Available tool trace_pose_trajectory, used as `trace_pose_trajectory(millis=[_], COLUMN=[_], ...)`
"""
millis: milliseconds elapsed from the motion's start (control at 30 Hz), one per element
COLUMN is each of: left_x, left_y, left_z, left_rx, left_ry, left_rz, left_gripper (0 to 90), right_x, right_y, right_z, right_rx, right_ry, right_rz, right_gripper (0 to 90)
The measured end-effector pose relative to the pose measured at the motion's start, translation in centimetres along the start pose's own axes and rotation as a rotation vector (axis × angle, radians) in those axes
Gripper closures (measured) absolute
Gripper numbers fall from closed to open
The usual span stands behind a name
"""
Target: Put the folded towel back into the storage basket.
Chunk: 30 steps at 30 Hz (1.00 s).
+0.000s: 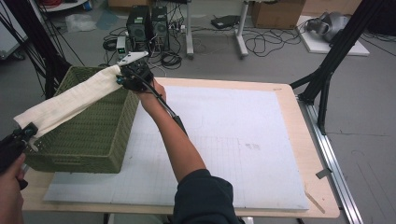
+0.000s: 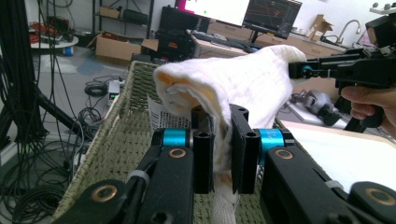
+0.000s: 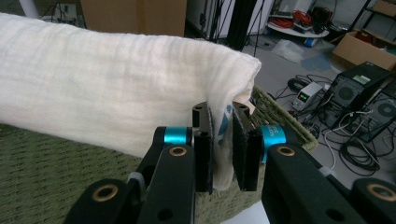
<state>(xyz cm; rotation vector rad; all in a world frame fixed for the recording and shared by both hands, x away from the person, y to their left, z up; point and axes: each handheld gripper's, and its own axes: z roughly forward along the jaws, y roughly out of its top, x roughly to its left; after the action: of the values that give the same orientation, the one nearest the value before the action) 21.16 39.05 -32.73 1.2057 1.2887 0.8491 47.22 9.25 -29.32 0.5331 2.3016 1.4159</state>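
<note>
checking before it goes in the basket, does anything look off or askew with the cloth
Nothing stands out. The cream cloth hangs folded over and stretched above the green woven basket, one end pinched in the left tool, the other in the right tool. No tear or stain shows.

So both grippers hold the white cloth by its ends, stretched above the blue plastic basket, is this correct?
Not quite: the basket is green and woven, as the high view shows. The left gripper and right gripper do hold the white cloth by its ends, stretched above it.
</note>
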Motion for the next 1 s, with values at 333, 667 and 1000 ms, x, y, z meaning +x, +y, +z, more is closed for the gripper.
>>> trace_pose_trajectory(millis=[333, 667, 1000], left_x=[0.8, 1.3, 1.9], left_y=[-0.1, -0.2, -0.6], left_z=[0.1, 0.1, 0.6], left_rx=[0.004, 0.001, -0.040], left_ry=[0.015, 0.031, 0.120], left_rz=[-0.004, -0.002, 0.010], left_gripper=[80.9, 80.9, 36.4], right_x=[0.1, 0.4, 0.0], right_y=[0.5, 0.8, -0.1], right_z=[1.9, 3.0, 4.1], right_rx=[0.009, 0.009, 0.036], right_ry=[0.004, 0.001, -0.085], right_rz=[-0.003, -0.008, 0.043], right_gripper=[80.9, 80.9, 47.2])
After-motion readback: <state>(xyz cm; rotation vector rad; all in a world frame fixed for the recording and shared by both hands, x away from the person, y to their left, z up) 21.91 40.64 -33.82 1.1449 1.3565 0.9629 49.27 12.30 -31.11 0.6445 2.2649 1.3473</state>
